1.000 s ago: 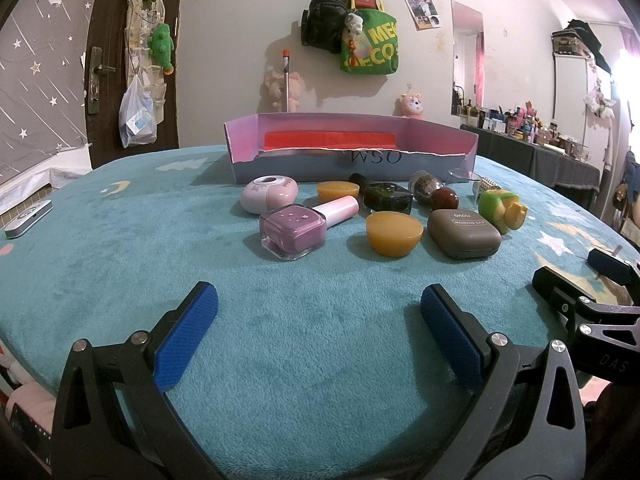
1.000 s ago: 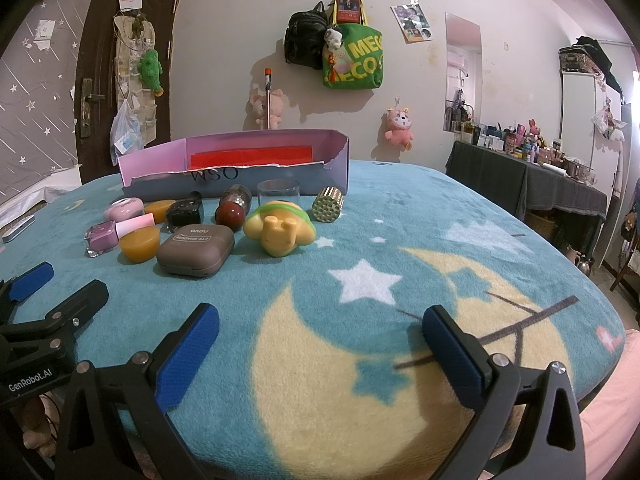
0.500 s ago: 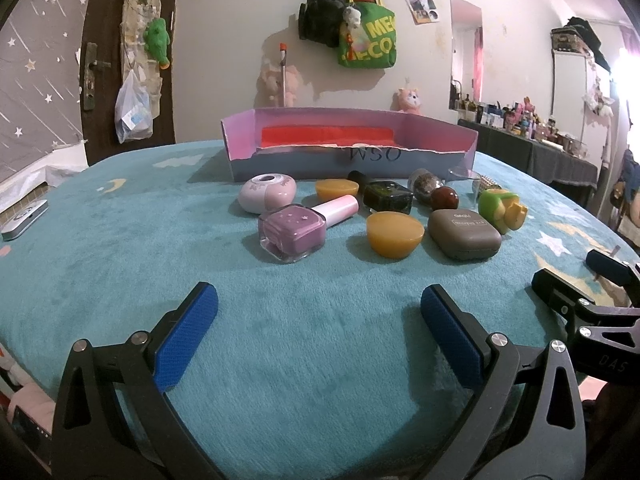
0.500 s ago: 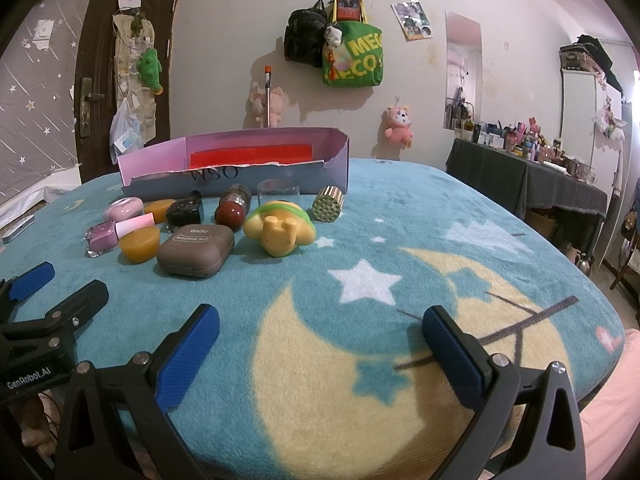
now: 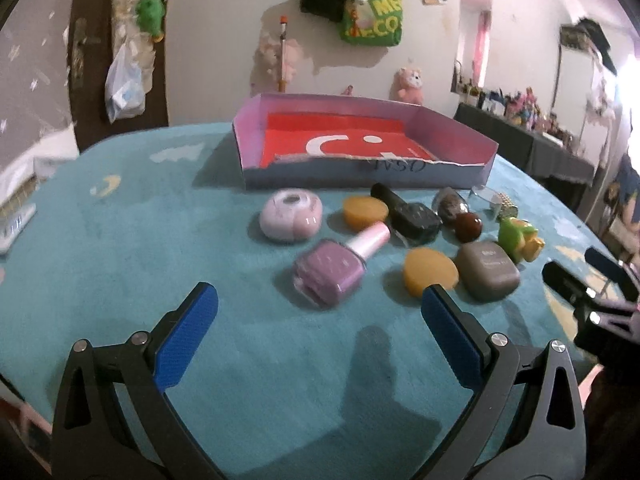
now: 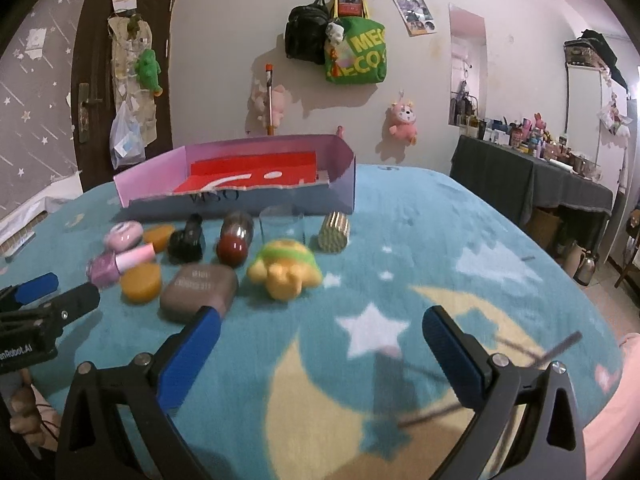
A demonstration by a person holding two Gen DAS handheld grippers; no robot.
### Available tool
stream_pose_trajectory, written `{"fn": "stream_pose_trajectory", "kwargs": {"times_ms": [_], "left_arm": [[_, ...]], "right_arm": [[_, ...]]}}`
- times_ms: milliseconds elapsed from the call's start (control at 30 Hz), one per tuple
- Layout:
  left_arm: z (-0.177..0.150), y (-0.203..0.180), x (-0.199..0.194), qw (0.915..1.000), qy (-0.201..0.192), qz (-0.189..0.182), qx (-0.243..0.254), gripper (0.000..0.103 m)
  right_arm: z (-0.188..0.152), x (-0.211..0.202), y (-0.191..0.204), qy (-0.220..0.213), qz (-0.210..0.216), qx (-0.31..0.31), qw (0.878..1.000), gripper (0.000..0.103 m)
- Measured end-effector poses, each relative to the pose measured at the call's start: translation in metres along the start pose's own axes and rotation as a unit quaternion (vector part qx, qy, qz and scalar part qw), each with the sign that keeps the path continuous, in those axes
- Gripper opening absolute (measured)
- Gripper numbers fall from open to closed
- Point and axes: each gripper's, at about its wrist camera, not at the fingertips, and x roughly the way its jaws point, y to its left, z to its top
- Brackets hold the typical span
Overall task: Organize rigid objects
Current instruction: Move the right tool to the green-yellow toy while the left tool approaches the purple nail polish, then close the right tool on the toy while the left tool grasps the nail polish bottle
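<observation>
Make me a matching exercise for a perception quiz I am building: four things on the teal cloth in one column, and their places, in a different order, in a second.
Things
1. nail polish bottle
2. grey case
3. shallow box
4. toy turtle

Places
A. behind all the small items, with a red sheet inside
B. lying on its side, pink cap pointing toward the box
C. beside the orange puck, on its right in the left wrist view
D. right of the grey case in the right wrist view

Pairs: 1-B, 2-C, 3-A, 4-D
</observation>
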Motion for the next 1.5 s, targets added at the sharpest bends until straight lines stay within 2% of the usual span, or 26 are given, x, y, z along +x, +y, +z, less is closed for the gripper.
{"fn": "stream_pose_trajectory", "kwargs": {"times_ms": [133, 233, 400, 467, 533, 700, 833, 867, 900, 967, 1000, 1033, 1067, 1267, 1500], "left_arm": [[0.017, 0.007, 0.008, 0.9997, 0.008, -0.009, 0.023, 0.103], [0.024, 0.009, 0.017, 0.9979, 0.033, -0.035, 0.043, 0.103], [0.032, 0.009, 0.032, 0.9926, 0.074, -0.058, 0.076, 0.099], [0.034, 0.009, 0.037, 0.9899, 0.09, -0.072, 0.082, 0.089], [0.037, 0.009, 0.042, 0.9875, 0.102, -0.077, 0.092, 0.084], [0.043, 0.011, 0.048, 0.9841, 0.113, -0.091, 0.103, 0.08], [0.042, 0.006, 0.055, 0.9784, 0.128, -0.106, 0.123, 0.064], [0.041, 0.004, 0.058, 0.9765, 0.135, -0.11, 0.127, 0.052], [0.04, 0.002, 0.059, 0.9756, 0.137, -0.113, 0.13, 0.051], [0.04, 0.0, 0.058, 0.9743, 0.135, -0.125, 0.131, 0.039], [0.04, -0.001, 0.058, 0.9743, 0.134, -0.124, 0.132, 0.039], [0.04, -0.001, 0.057, 0.9747, 0.133, -0.122, 0.132, 0.039], [0.04, -0.002, 0.057, 0.9749, 0.131, -0.12, 0.134, 0.039], [0.039, -0.004, 0.044, 0.9784, 0.116, -0.118, 0.124, 0.038], [0.043, -0.01, 0.03, 0.9859, 0.089, -0.108, 0.091, 0.038]], "right_arm": [[0.014, 0.008, -0.004, 0.011, 0.003, 0.011, 1.0, 0.103], [0.025, 0.018, -0.007, 0.029, 0.007, 0.021, 0.999, 0.103], [0.038, 0.034, -0.008, 0.064, 0.01, 0.023, 0.998, 0.103], [0.041, 0.039, -0.007, 0.077, 0.01, 0.021, 0.997, 0.103], [0.044, 0.044, -0.005, 0.088, 0.011, 0.017, 0.996, 0.103], [0.048, 0.053, -0.001, 0.109, 0.015, 0.008, 0.994, 0.098], [0.045, 0.06, -0.001, 0.129, 0.032, 0.012, 0.991, 0.087], [0.045, 0.062, 0.0, 0.13, 0.038, 0.012, 0.991, 0.084], [0.044, 0.062, 0.0, 0.131, 0.044, 0.012, 0.99, 0.083], [0.043, 0.062, 0.003, 0.133, 0.062, 0.008, 0.989, 0.07], [0.042, 0.063, 0.003, 0.135, 0.076, 0.009, 0.988, 0.064], [0.041, 0.064, 0.003, 0.14, 0.099, 0.017, 0.985, 0.054], [0.041, 0.065, 0.002, 0.144, 0.114, 0.025, 0.983, 0.05], [0.043, 0.058, 0.002, 0.138, 0.12, 0.028, 0.983, 0.049], [0.06, 0.05, -0.006, 0.123, 0.134, 0.029, 0.983, 0.049]]}}
